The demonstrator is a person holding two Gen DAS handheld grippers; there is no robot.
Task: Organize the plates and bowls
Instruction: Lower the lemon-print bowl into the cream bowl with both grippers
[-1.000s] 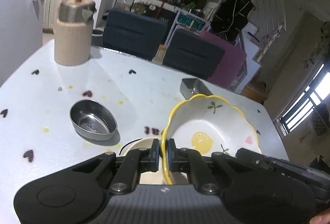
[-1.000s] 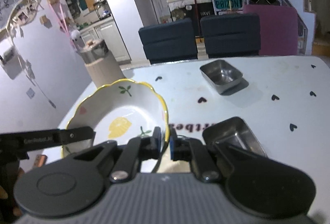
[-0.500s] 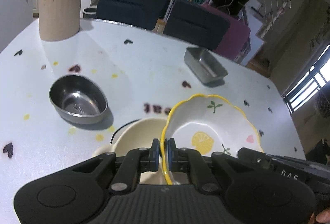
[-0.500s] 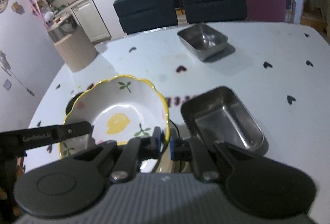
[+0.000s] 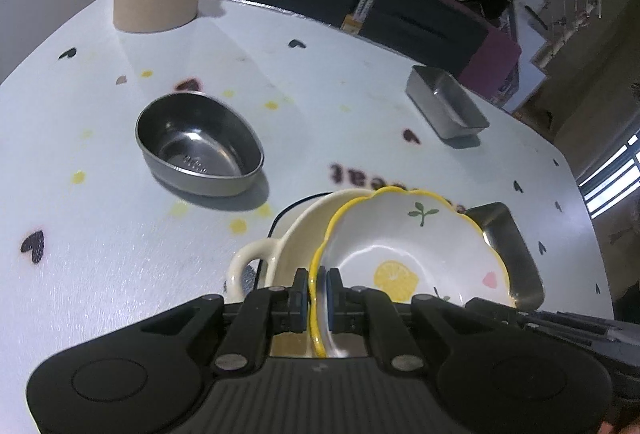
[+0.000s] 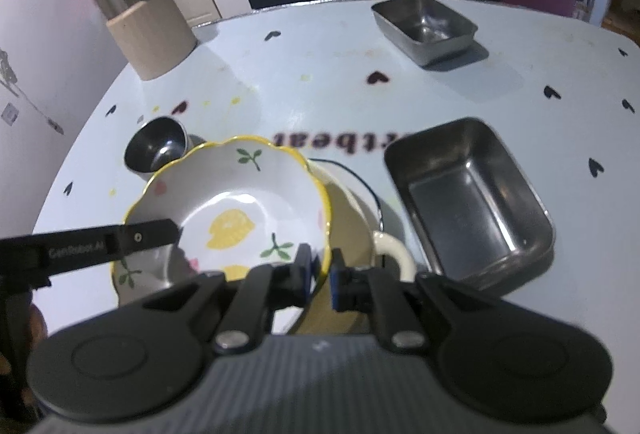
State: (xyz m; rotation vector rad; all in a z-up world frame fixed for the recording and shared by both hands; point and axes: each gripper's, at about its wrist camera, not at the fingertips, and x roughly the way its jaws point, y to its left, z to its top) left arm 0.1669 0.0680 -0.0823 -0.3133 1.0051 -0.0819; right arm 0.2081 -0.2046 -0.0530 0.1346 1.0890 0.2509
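Lemon bowl (image 5: 416, 258), scalloped and yellow-rimmed, is held tilted just over a cream dish (image 5: 296, 234) with a loop handle. Its rim is pinched on opposite sides: the left gripper (image 5: 318, 294) is clamped on one edge, the right gripper (image 6: 321, 271) on the other. A rectangular steel tray (image 6: 472, 202) lies just beside the dish, an oval steel bowl (image 5: 198, 144) near on the other side, and a second steel tray (image 6: 426, 24) well apart on the white table (image 5: 100, 246).
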